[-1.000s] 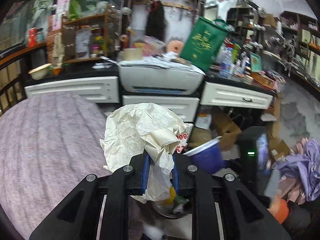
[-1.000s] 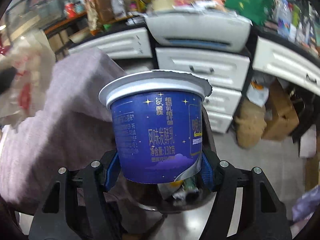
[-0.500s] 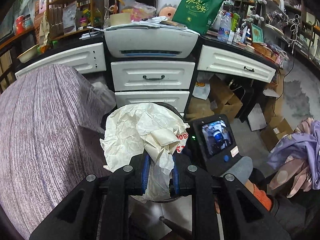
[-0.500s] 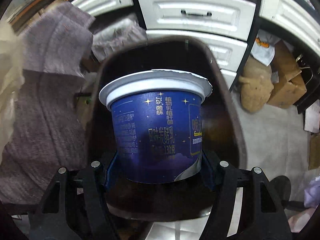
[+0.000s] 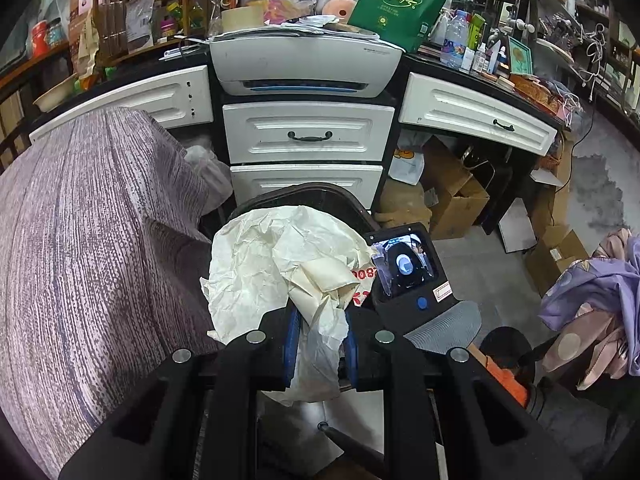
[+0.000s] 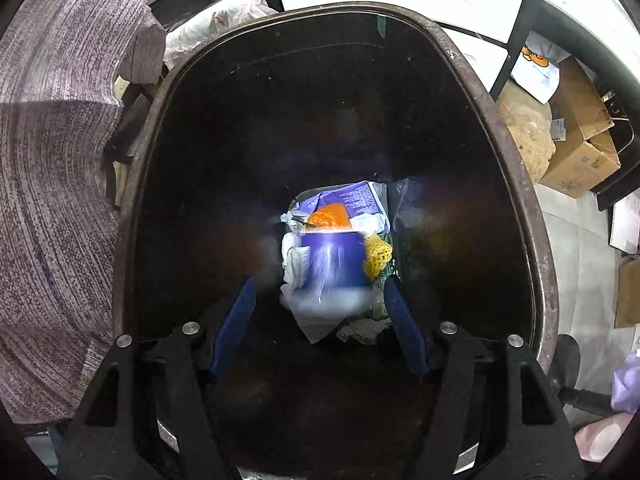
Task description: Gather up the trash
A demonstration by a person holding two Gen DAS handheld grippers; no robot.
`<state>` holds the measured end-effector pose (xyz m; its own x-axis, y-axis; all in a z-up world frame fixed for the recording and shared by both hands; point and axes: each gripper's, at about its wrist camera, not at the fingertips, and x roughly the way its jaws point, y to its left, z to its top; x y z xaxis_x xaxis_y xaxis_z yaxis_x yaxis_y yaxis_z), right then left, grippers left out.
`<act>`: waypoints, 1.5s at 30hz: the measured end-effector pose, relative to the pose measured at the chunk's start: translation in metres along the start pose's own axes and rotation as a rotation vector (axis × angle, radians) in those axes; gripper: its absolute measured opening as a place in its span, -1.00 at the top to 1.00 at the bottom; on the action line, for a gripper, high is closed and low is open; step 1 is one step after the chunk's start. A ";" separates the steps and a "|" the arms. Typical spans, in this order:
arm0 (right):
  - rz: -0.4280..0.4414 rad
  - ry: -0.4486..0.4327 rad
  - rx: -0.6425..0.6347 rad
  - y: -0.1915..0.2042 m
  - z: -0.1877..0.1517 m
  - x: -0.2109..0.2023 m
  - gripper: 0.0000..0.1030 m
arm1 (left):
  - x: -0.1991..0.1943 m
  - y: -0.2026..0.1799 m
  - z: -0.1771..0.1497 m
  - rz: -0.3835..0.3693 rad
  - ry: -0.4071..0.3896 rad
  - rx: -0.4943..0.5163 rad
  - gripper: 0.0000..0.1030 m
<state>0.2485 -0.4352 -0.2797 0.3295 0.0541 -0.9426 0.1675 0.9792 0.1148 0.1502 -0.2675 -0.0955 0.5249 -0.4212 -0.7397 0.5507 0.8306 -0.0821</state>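
1. Between the blue pads of my left gripper (image 5: 319,344), a crumpled cream paper wrapper (image 5: 280,264) sits pinched tight, the jaws pressed nearly together on its lower tail.
2. Above the pads the wrapper balloons out in wrinkled folds, with red printing showing at its right edge, and it hangs in front of the dark rim of the trash bin (image 5: 320,194).
3. Just right of the wrapper in that view is the back of my right gripper (image 6: 320,312), its small screen lit.
4. My right gripper points steeply down into the bin, jaws opening and spread wide, the pads touching nothing.
5. Past and between those spread pads, a blue yogurt cup (image 6: 334,262) lies loose inside the bin (image 6: 516,184), clear of both fingers; it is smeared by motion blur, its white rim toward the camera.
6. Around the cup at the bin's bottom lies other rubbish: an orange piece (image 6: 330,216), a yellow netted scrap (image 6: 378,254), a purple-printed packet (image 6: 352,200) and white tissue (image 6: 294,260).
7. Left of the bin is a surface draped in purple-grey fabric (image 5: 92,248).
8. Behind the bin stand white drawers (image 5: 308,134) with a white printer (image 5: 306,66) on top, and cardboard boxes (image 5: 456,196) sit on the floor to the right.
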 end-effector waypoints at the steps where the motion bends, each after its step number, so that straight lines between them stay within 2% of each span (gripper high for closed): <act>1: 0.000 -0.004 -0.001 0.000 0.000 -0.001 -0.40 | 0.000 0.000 0.000 0.000 0.001 -0.001 0.63; 8: -0.001 -0.031 -0.008 0.000 -0.002 -0.014 -0.43 | 0.004 -0.001 -0.001 -0.004 0.011 -0.002 0.63; 15: -0.034 -0.118 -0.012 -0.012 -0.008 -0.051 -0.43 | 0.019 0.002 0.002 -0.011 0.044 -0.003 0.63; 21: -0.071 -0.173 0.046 -0.039 -0.020 -0.080 -0.49 | 0.049 0.005 0.009 -0.031 0.114 -0.024 0.63; 29: -0.080 -0.207 0.123 -0.060 -0.035 -0.099 -0.50 | 0.094 0.003 0.011 -0.018 0.200 -0.009 0.63; 35: -0.101 -0.222 0.118 -0.061 -0.044 -0.108 -0.50 | 0.108 -0.003 0.014 0.001 0.204 0.036 0.53; 38: -0.108 -0.231 0.116 -0.061 -0.047 -0.113 -0.50 | 0.115 -0.006 0.016 0.003 0.213 0.050 0.32; 43: -0.126 -0.240 0.111 -0.062 -0.049 -0.119 -0.50 | 0.120 -0.006 0.016 0.002 0.217 0.054 -0.50; 45: -0.125 -0.242 0.113 -0.063 -0.050 -0.121 -0.50 | 0.119 -0.006 0.016 -0.002 0.212 0.053 -0.61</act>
<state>0.1516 -0.4935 -0.1884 0.5092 -0.1270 -0.8512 0.3188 0.9465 0.0495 0.2199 -0.3282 -0.1726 0.3787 -0.3318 -0.8640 0.5878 0.8073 -0.0523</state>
